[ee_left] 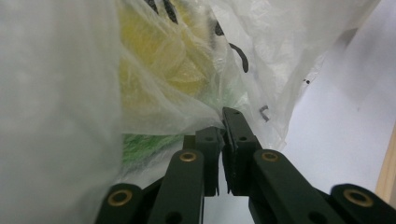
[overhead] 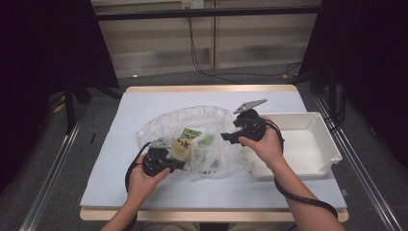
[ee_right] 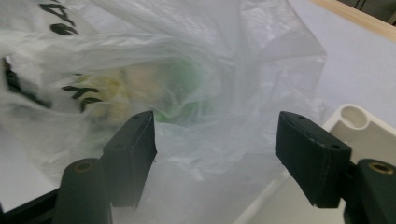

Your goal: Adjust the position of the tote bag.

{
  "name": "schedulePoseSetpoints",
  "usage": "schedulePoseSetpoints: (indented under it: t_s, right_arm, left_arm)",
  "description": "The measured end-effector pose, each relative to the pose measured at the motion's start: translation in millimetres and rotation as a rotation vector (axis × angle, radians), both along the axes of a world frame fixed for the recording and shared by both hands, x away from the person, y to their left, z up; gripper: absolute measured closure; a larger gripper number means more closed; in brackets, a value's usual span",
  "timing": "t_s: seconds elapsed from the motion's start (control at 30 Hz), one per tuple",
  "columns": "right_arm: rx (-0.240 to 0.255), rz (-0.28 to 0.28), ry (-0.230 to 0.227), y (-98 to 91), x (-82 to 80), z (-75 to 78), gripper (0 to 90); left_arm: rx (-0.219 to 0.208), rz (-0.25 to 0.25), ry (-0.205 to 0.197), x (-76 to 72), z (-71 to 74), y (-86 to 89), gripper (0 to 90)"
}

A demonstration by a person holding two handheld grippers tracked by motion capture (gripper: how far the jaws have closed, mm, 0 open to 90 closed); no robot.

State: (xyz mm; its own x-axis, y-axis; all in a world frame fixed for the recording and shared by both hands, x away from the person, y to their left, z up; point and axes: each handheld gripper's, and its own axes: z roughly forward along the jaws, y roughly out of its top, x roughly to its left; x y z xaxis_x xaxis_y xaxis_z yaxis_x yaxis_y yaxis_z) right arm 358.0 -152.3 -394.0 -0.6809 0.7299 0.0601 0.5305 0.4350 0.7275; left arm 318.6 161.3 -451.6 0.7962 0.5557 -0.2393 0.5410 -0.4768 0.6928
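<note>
**Bag pinned on one side, second tool ready at the other**

Plainly, the clear plastic bag point(overhead: 192, 139) lay crumpled at the centre of the high view, on the pale sheet covering the counter point(overhead: 144, 103), with its right edge touching or overlapping the near-left corner of the white tray point(overhead: 317, 144) at centre right. Inside it, a green-and-yellow packet point(overhead: 188, 137) showed through the film, along with something pale yellow that I could not identify.

At lower centre-left of the high view, the left tool point(overhead: 182, 165) was pressed against the bag's near side. Its own view showed the jaws brought together at the lower middle of the frame, with a fold of film point(ee_left: 212, 122) drawn down between their tips, so it was clenched on the bag. That grip probably served as an anchor, keeping the slippery film from sliding.

The right tool point(overhead: 224, 136), at centre of the high view, pointed leftward into the bag. In its own view the jaws stood wide apart at lower left and lower right, released, with loose film point(ee_right: 219, 140) bunched between them. It seemed poised to take a second fold, perhaps to spread the mouth and reach the contents; the tray's position beside the bag suggested a destination, though that was only a guess.
</note>
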Motion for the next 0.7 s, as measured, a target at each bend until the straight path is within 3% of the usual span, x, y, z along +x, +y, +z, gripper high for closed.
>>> schedulePoseSetpoints:
  t_s: [0.3,0.7]
  right_arm:
    - [-0.002,0.086,-0.013,25.9,-13.5,3.4,28.9]
    - [-0.008,0.248,0.043,70.7,-16.7,-18.6,30.3]
  left_arm:
    - [-0.004,-0.008,0.003,1.1,-0.4,-5.0,85.8]
    - [-0.019,-0.009,0.001,3.8,0.9,-6.2,85.9]
